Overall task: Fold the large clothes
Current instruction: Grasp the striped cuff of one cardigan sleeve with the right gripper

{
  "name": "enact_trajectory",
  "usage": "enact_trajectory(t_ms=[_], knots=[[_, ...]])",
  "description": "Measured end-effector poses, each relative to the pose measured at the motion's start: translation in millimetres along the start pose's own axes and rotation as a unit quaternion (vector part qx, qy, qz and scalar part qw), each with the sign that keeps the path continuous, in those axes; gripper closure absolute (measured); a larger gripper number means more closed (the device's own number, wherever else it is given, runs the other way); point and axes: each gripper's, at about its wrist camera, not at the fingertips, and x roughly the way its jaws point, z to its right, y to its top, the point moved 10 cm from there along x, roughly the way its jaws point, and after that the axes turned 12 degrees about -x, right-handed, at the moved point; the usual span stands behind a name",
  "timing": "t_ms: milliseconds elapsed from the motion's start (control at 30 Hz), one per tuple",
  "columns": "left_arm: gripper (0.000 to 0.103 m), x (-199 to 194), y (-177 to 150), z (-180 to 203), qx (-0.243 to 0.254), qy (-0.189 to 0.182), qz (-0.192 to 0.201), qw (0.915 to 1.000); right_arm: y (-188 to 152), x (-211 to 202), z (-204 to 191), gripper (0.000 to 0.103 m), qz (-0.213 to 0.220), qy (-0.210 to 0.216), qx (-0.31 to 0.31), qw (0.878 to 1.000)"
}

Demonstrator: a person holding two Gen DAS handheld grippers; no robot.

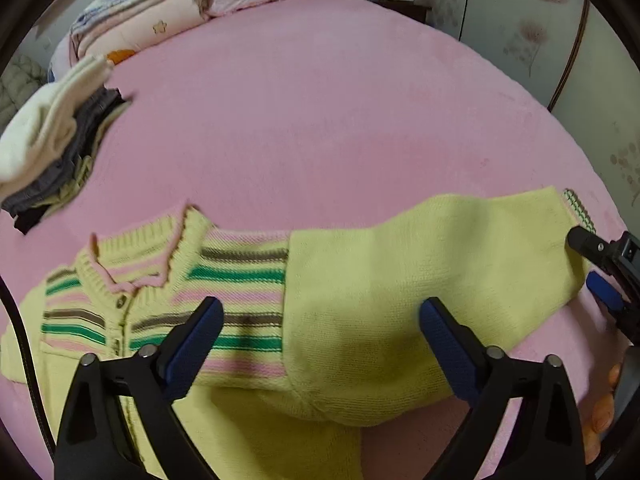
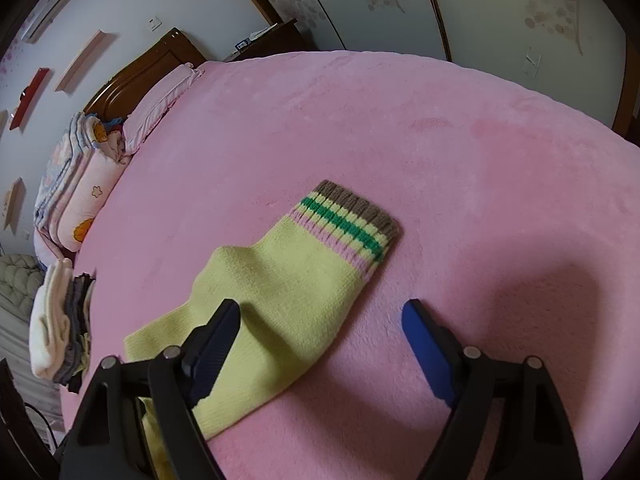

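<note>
Your left gripper (image 1: 320, 340) hangs with jaws spread wide over the cardigan's (image 1: 168, 312) shoulder, gripping nothing; your right gripper (image 2: 320, 344) is likewise released, its jaws straddling the sleeve (image 2: 288, 292) near the striped cuff (image 2: 352, 224). That cardigan lies flat on the pink bed (image 1: 320, 120), sleeve stretched out sideways, so folding looks barely begun. A stack (image 1: 52, 148) of folded clothes sits well apart, suggesting other pieces are finished.

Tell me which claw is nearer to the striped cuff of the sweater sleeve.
Right. The right claw hangs over the sleeve just short of the striped cuff. The left claw is further up the sleeve, near the shoulder seam.
</note>
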Motion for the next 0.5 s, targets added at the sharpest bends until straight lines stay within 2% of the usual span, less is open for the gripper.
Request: enact_trajectory(t_ms=[33,67,100,133,167,233,300,333,500], knots=[[0.014,3,-2,2,0.004,-0.001,-0.002,1.0,1,1,0,0.03,0.003,-0.001,-0.002,1.0],[0.016,4,-3,4,0.007,-0.003,-0.002,1.0,2,3,-1,0.044,0.003,-0.001,-0.003,1.0],[0.023,5,-4,6,0.009,-0.007,-0.004,0.9999,2,5,-3,0.054,0.002,0.004,-0.005,1.0],[0.035,5,-5,8,0.009,-0.012,-0.005,0.9999,2,7,-6,0.074,-0.001,0.016,-0.008,1.0],[0.042,5,-7,13,0.009,-0.028,-0.012,0.9995,3,8,-10,0.085,-0.001,0.027,-0.011,1.0],[0.07,-3,-9,19,0.009,-0.047,-0.02,0.9987,4,0,-11,0.09,0.014,0.035,-0.015,0.999],[0.08,-14,-9,23,0.011,-0.052,-0.013,0.9985,10,-15,-18,0.091,0.042,0.064,-0.016,0.997],[0.084,-20,-8,21,0.011,-0.051,-0.006,0.9986,12,-21,-20,0.092,0.05,0.072,-0.018,0.996],[0.085,-55,4,-4,-0.013,-0.064,0.024,0.9976,24,-64,-58,0.092,0.096,0.089,-0.085,0.988]])
